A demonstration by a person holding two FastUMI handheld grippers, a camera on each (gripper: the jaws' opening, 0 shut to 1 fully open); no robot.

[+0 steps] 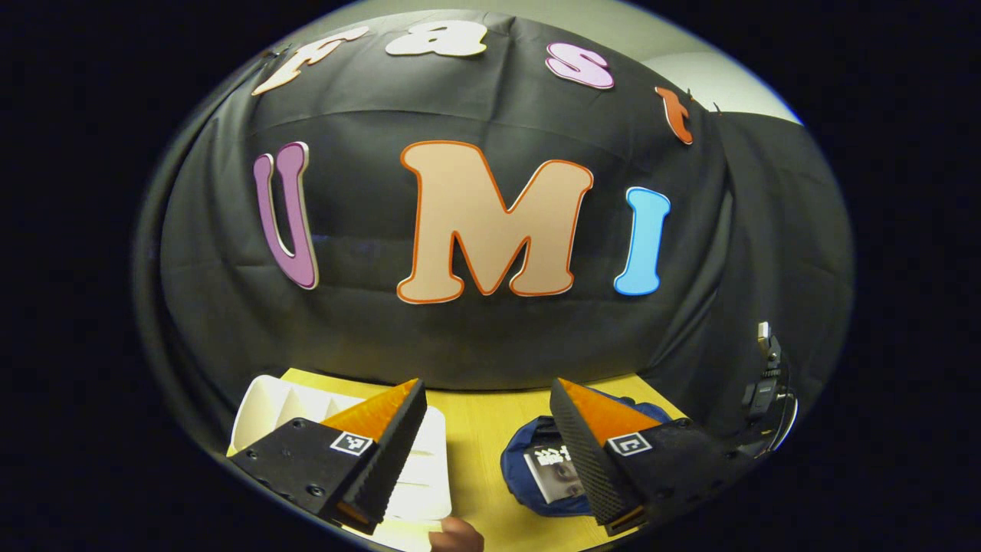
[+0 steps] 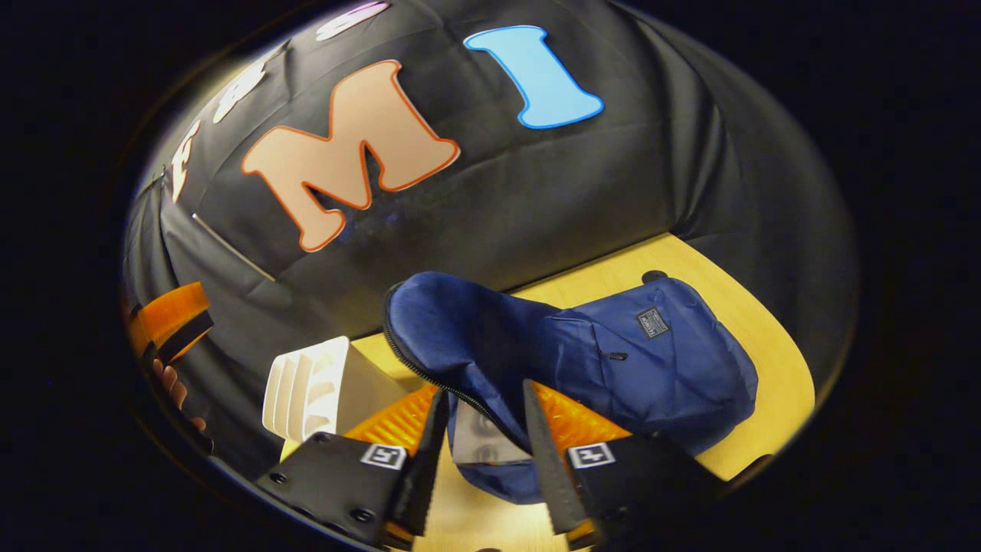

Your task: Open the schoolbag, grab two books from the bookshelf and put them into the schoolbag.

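Note:
The blue schoolbag (image 2: 651,360) lies on the yellow table, unzipped, with its flap (image 2: 452,322) raised toward the wall. A book with a grey cover (image 2: 487,443) rests inside the opening. My right gripper (image 2: 483,452) hovers just over that opening, its jaws apart and touching nothing. In the left gripper view the same schoolbag (image 1: 529,475) and book (image 1: 553,469) sit low on the right. My left gripper (image 1: 487,445) hangs wide open above the table between bag and bookshelf. The white bookshelf (image 1: 268,402) stands on the left.
The white bookshelf (image 2: 306,383) is left of the bag, near the black cloth wall. The left gripper's orange finger and the hand (image 2: 172,387) holding it show at the far left. A black device (image 1: 766,391) sits at the table's right edge. A fingertip (image 1: 456,534) shows at the bottom.

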